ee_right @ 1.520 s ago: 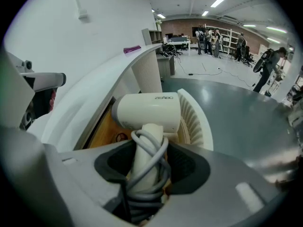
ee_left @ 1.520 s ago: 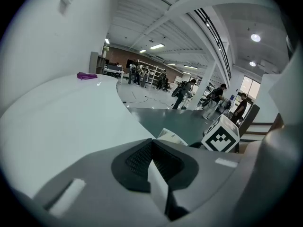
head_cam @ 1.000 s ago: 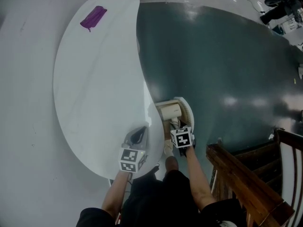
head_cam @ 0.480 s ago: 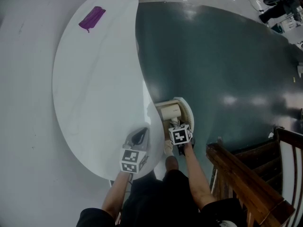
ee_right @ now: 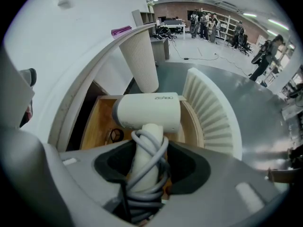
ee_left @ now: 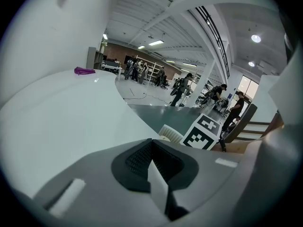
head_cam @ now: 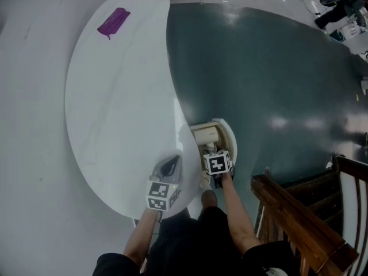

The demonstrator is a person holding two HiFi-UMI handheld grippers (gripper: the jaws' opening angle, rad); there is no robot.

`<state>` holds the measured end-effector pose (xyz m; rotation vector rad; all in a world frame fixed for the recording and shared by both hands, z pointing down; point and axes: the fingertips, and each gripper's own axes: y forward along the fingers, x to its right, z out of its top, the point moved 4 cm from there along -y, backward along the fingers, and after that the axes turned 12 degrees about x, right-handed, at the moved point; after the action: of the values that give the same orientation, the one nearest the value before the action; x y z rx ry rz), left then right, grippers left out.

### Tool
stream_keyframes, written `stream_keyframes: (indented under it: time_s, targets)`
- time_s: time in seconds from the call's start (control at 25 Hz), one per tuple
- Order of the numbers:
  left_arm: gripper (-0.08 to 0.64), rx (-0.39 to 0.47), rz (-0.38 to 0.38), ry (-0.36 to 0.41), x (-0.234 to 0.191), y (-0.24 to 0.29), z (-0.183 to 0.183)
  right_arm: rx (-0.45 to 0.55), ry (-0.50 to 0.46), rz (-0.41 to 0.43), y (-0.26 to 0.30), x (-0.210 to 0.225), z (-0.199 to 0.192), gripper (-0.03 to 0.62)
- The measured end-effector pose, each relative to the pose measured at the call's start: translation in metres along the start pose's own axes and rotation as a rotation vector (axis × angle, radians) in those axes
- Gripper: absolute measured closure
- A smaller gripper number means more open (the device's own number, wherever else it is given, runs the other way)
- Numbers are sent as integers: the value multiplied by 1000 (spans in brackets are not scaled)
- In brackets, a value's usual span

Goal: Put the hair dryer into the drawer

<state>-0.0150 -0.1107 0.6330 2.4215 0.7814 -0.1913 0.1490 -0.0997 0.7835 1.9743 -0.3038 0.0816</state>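
Observation:
The white hair dryer, grey cord wound round its handle, hangs over the open wooden drawer. My right gripper is shut on the wrapped handle and points steeply down. In the head view the hair dryer sits inside the drawer's curved ribbed front, with the right gripper just below it. My left gripper rests on the white table near its front edge, apart from the drawer. In its own view the left gripper has its jaws shut with nothing between them.
The white curved table carries a purple item at its far end. A small black ring lies on the drawer floor. A ribbed table leg stands behind the drawer. A wooden railing is at the lower right.
My right gripper with the hair dryer has shifted slightly left and tilted a little over the drawer. The left gripper has stayed still.

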Motion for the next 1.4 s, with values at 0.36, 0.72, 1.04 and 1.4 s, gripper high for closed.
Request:
stream_keyframes:
  time_s: [0.36,0.72,1.04,1.4]
  targets:
    - [554,-8,-5,4,-5,-1,-4,-22,25,-33,13,7,-10,377]
    - [554,-34,-16,1,-4,0,-10,-99,90,-22,33,8,-30,377]
    - [554,-41,-15,11,-3,3,-14,-160,136,-20,47,12,-44,374]
    - [554,-54,-10,-4,-3,2,-19,-148,132,-8,55,15,-42,371]
